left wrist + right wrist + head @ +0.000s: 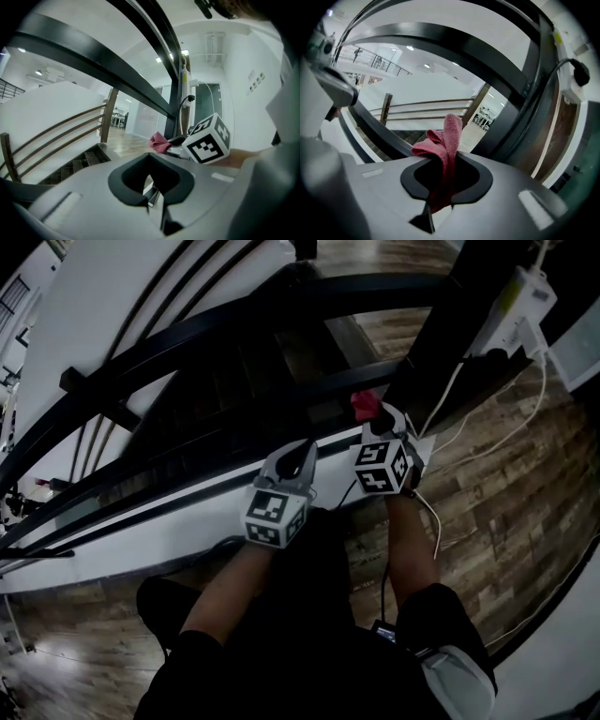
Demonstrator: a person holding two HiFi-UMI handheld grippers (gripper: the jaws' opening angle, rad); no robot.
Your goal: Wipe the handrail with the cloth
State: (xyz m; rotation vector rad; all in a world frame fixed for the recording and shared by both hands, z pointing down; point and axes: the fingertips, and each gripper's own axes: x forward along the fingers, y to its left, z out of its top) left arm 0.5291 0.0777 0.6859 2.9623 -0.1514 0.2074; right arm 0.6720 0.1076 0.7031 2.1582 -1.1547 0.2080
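The black handrail (187,332) curves across the top of the head view, with a lower black rail (361,377) beneath it. My right gripper (375,420) is shut on a red cloth (364,406), just below that lower rail and beside the dark post (441,343). In the right gripper view the cloth (444,145) stands up out of the jaws (440,199), and the handrail (454,41) arches above. My left gripper (303,452) is just left of the right one, shut and holding nothing. The left gripper view shows the handrail (93,63) overhead and the cloth (159,142) to the right.
Dark stairs (234,395) drop away behind the rails. A white power adapter (517,307) hangs on the post, and white cables (469,432) trail over the wooden floor (511,512). The person's arms and dark clothing fill the lower middle.
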